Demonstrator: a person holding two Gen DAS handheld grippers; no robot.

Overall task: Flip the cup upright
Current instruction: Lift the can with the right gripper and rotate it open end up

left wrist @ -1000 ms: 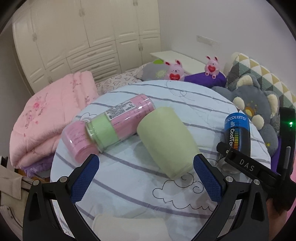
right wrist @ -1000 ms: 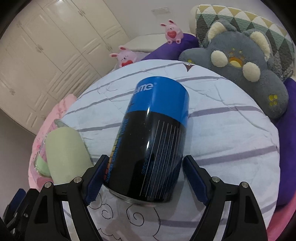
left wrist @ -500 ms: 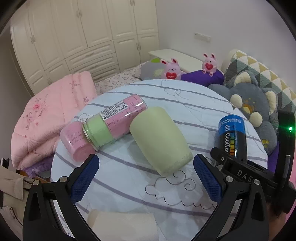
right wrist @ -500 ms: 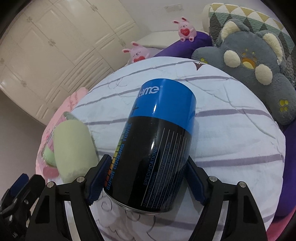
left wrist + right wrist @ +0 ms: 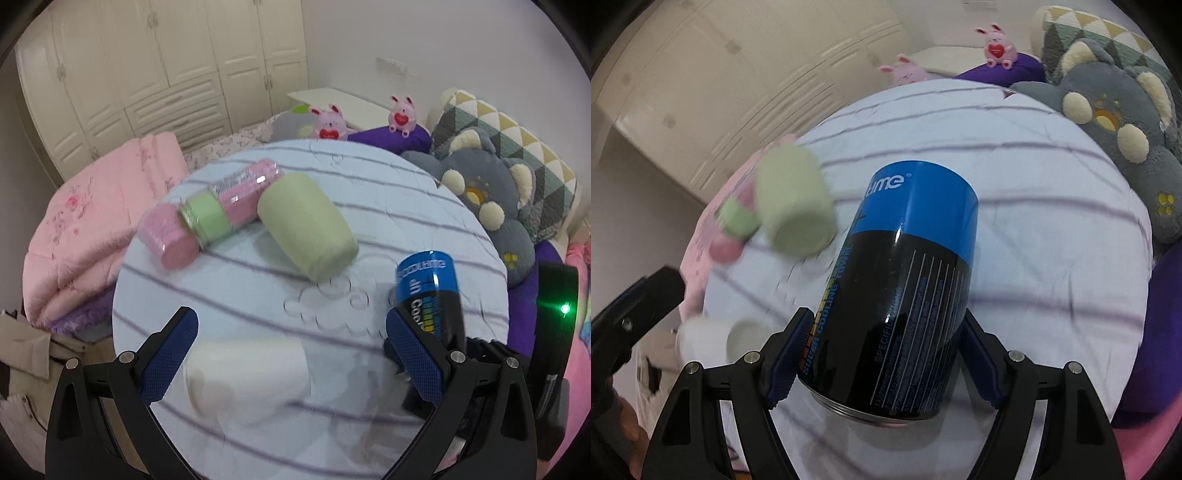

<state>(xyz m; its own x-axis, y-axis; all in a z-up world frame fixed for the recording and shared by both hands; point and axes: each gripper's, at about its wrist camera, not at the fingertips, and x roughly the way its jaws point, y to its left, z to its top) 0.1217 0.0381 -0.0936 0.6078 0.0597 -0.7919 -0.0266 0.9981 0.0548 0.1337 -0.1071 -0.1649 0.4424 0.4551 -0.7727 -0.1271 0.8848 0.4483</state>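
Note:
My right gripper (image 5: 882,354) is shut on a blue and black can (image 5: 897,295), lifted and tilted above the round table; the can also shows in the left wrist view (image 5: 428,291). A pale green cup (image 5: 306,229) lies on its side mid-table and shows blurred in the right wrist view (image 5: 792,210). A white cup (image 5: 247,373) lies on its side between the fingers of my open left gripper (image 5: 291,354), not touched; it shows in the right wrist view (image 5: 713,339) too.
A pink and green bottle (image 5: 229,199) and a pink cup (image 5: 166,236) lie at the table's left. The round table (image 5: 424,206) has a striped cloth. A pink quilt (image 5: 85,221) lies left, a grey plush pillow (image 5: 484,199) right.
My right gripper has closed on the can and lifted it. My left gripper has pulled back, so the white cup has come into view between its fingers.

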